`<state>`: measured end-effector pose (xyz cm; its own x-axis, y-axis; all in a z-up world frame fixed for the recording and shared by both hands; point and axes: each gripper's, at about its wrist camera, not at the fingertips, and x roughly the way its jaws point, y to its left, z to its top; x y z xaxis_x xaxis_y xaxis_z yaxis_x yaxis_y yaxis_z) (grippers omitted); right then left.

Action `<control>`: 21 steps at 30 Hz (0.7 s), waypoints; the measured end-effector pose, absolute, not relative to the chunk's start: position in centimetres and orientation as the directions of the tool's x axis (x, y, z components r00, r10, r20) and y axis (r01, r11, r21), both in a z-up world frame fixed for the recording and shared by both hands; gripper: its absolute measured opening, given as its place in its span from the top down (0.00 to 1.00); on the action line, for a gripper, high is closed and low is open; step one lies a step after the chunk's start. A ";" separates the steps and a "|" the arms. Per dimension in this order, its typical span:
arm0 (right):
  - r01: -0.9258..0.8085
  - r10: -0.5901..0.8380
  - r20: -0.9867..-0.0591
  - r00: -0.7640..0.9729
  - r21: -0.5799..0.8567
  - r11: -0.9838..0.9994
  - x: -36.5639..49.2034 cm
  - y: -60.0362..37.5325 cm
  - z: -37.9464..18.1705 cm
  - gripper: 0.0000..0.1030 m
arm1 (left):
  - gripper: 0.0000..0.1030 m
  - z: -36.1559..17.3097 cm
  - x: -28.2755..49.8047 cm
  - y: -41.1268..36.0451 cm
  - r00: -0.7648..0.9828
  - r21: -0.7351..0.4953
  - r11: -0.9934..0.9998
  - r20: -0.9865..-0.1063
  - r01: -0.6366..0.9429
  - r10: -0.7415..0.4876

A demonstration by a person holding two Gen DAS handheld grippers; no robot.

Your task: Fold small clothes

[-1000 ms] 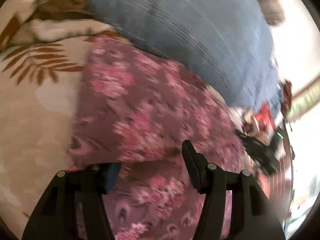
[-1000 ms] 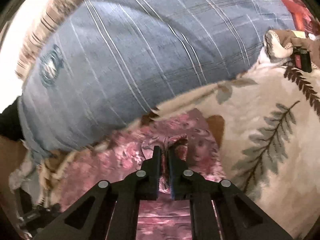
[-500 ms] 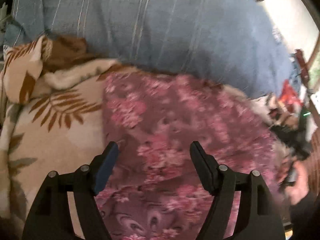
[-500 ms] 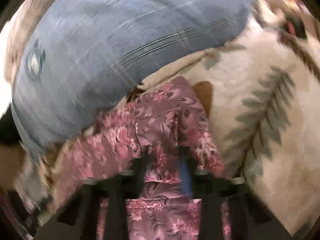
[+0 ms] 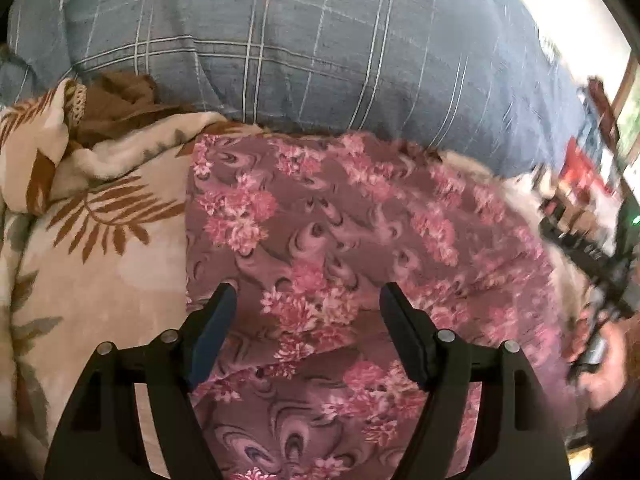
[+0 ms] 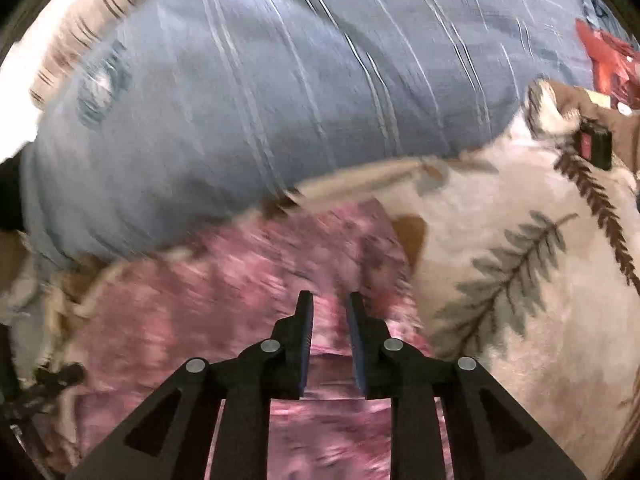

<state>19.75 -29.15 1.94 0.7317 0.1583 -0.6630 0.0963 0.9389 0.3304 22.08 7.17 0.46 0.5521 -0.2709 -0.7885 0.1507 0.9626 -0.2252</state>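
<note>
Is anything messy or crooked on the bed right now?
Nothing looks torn or spilled. The pink flowery cloth lies fairly flat, with one folded flap across its near end. The leaf-print blanket under it is bunched up at its far corner beside the blue checked pillow, a bit untidy.

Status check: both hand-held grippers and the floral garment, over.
Left hand-held gripper open above floral garment. Right hand-held gripper jaws opening, nothing pinched. Garment flat on leaf-print blanket. Nothing in the way.

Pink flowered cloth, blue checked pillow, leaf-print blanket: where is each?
Pink flowered cloth [image 5: 340, 232]: left wrist view, its flat middle.
Blue checked pillow [image 5: 300, 48]: left wrist view, its front face.
Leaf-print blanket [image 6: 520, 264]: right wrist view, a grey leaf.
</note>
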 end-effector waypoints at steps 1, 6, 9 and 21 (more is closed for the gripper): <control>0.083 0.174 -0.667 0.725 0.335 0.939 19.8 -28.9 1.8 0.81 | 0.28 -0.2 22.3 6.9 0.537 -0.197 0.970 -0.808 0.144 -0.244; 0.101 0.155 -0.741 0.653 0.288 0.952 20.6 -27.6 -2.3 0.82 | 0.28 -0.9 22.6 6.0 0.529 -0.137 0.980 -0.826 0.145 -0.194; 0.119 0.160 -0.756 0.635 0.300 0.946 20.4 -27.5 -1.9 0.81 | 0.28 -0.8 22.5 6.1 0.529 -0.136 0.980 -0.826 0.146 -0.193; 0.034 0.079 -0.722 0.688 0.141 0.989 16.2 -24.7 -3.7 0.53 | 0.24 -1.0 22.2 6.2 0.541 -0.145 0.979 -0.818 0.140 -0.198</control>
